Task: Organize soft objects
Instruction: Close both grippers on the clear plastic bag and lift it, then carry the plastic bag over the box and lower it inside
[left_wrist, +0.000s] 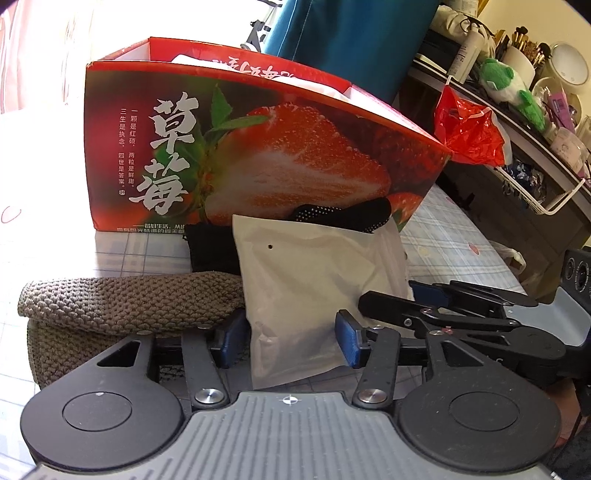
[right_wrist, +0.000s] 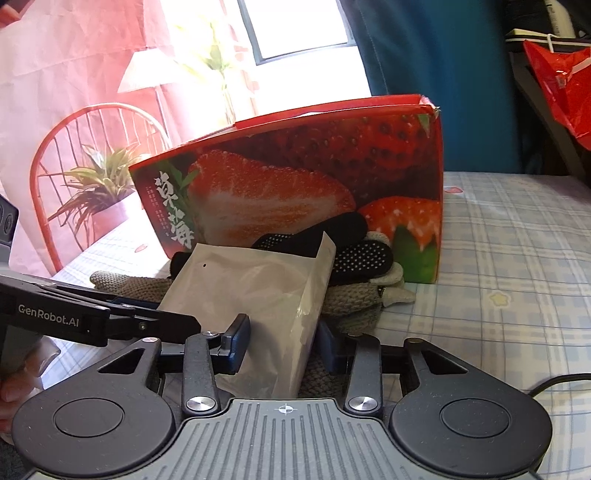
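on the checked tablecloth (left_wrist: 461, 236), a red strawberry box (left_wrist: 258, 147), open at the top, with something white showing just over its rim.

just in front of the strawberry box, on the near side: a white pouch (left_wrist: 317, 288), standing on edge and tilted a little, top corner close to the box's printed face. no contact visible between pouch and box.

between pouch and strawberry box, wedged against the box's lower front: a black dotted glove (left_wrist: 343, 214), partly hidden behind the pouch's top edge.

also in front of the strawberry box, lower and nearer than the glove: a brown knitted cloth (left_wrist: 129, 299), lying flat, bunched, running under and behind the pouch and out past it on both sides.

right gripper (right_wrist: 282, 345): clamped on the white pouch, one blue pad flat against the pouch's near face, the other tucked behind its far edge, the pouch creased between them. reaching toward the strawberry box from the near side.

left gripper (left_wrist: 291, 341): also aimed at the strawberry box, pads on either side of the pouch's lower part, close to its edges. pressing or merely flanking, cannot tell.

beyond the strawberry box's right end, well apart from it: a red plastic bag (left_wrist: 469, 129) hanging at a cluttered shelf, a green plush toy (left_wrist: 498, 74) up on that shelf.
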